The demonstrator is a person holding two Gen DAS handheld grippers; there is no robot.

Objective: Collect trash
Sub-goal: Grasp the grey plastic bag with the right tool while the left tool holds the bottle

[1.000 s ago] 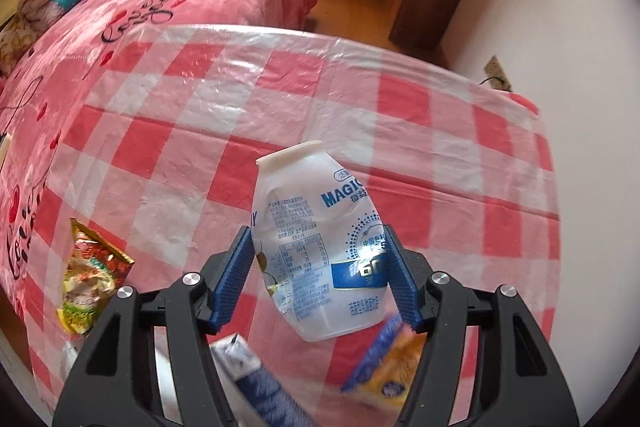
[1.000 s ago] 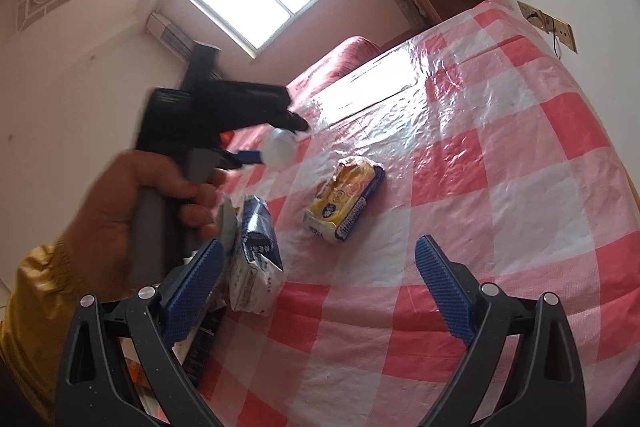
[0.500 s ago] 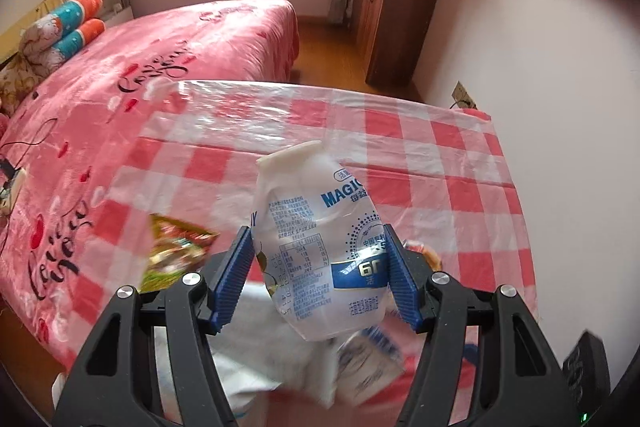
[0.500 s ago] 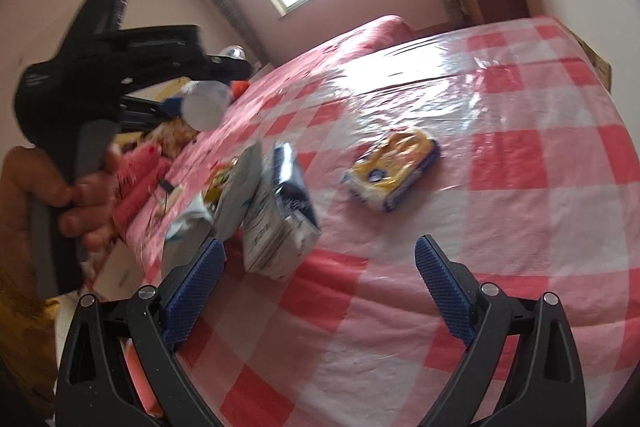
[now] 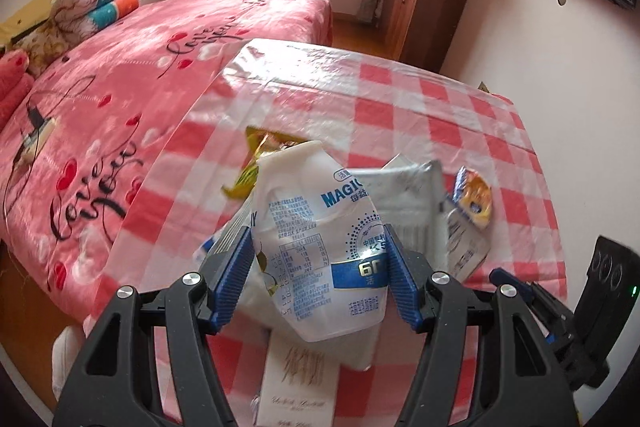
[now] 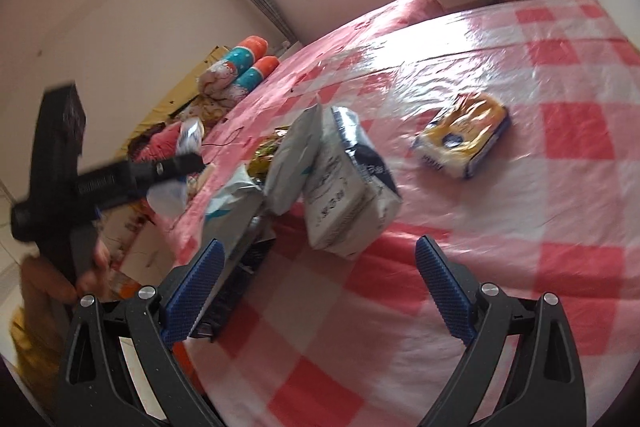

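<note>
Gripping the crushed white bottle (image 5: 320,251) between its blue pads, your left gripper (image 5: 318,279) holds it in the air above the near edge of the checked table (image 5: 420,107) — over a pile of white packets (image 6: 344,195) and a yellow-green wrapper (image 5: 256,155). Your right gripper (image 6: 316,287) hangs with its jaws spread and nothing between them — the yellow snack pack (image 6: 464,139) lies apart on the cloth beyond.

A red-and-white checked tablecloth (image 5: 420,107), a white bottle (image 5: 320,247) printed blue, a yellow-and-blue packet (image 6: 464,141).
</note>
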